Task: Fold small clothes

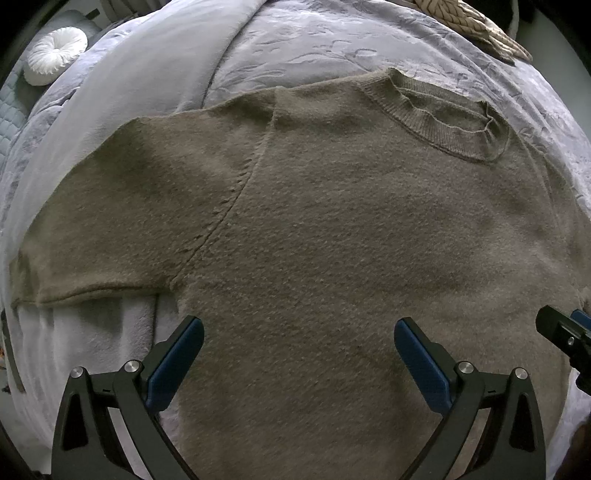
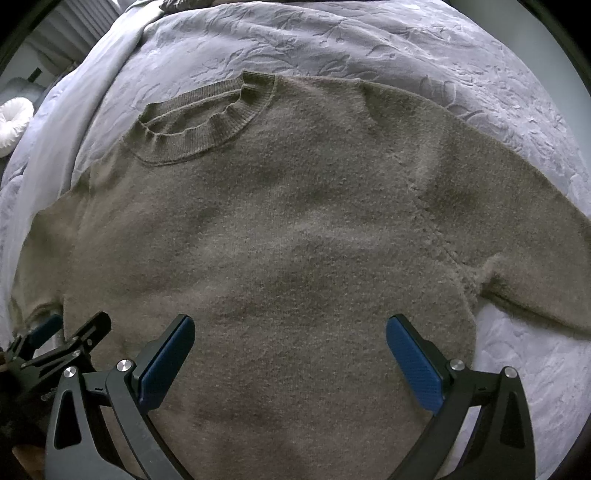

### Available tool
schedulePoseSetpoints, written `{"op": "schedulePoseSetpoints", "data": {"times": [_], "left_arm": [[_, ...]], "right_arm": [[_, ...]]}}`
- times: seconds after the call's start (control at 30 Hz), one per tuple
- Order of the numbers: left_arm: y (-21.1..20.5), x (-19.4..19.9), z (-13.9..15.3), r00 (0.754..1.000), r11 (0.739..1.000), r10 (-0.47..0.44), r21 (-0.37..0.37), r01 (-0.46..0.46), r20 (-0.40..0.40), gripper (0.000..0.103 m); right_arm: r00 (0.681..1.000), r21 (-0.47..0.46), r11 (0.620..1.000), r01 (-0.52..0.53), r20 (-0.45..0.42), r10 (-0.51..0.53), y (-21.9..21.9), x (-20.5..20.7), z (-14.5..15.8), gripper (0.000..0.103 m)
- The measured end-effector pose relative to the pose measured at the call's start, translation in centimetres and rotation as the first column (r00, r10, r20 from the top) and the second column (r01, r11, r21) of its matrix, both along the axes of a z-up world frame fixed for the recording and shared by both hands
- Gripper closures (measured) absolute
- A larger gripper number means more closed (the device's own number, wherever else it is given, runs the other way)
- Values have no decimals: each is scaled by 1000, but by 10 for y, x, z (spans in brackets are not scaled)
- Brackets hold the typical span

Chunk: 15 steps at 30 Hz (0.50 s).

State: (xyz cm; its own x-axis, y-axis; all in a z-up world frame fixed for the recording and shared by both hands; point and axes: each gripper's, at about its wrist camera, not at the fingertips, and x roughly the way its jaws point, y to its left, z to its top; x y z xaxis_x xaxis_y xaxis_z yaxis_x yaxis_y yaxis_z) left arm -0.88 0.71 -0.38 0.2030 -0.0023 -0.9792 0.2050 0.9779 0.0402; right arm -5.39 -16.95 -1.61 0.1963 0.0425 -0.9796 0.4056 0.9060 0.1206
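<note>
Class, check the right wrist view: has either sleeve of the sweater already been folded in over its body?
No, the sweater lies spread flat on the bedspread, and its sleeve stretches outward, away from the body.

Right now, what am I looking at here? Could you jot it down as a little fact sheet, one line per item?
garment: olive-brown knit sweater, spread flat, front up
neckline: ribbed collar at the far end
sleeves: both spread out sideways, left sleeve and right sleeve
surface: bed with pale lavender embossed bedspread
left gripper: open, above the sweater's lower body, holding nothing
right gripper: open, above the lower body, holding nothing
other items: white round cushion; beige knitted item at the far edge
folding: not yet started
</note>
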Motion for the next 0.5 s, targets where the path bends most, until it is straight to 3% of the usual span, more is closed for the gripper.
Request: {"op": "schedulePoseSetpoints", "data": {"times": [0.2,0.5], "left_arm": [[23,2,10,1000,1000,4,2,-4,-1,0],[24,15,7,1000,1000,-2,6,2,-2,0]], "right_arm": [[1000,-23,1000,-9,2,9,3,0,3,0],[1000,-24,1000,-12,1,12,2,2,2,0]]}}
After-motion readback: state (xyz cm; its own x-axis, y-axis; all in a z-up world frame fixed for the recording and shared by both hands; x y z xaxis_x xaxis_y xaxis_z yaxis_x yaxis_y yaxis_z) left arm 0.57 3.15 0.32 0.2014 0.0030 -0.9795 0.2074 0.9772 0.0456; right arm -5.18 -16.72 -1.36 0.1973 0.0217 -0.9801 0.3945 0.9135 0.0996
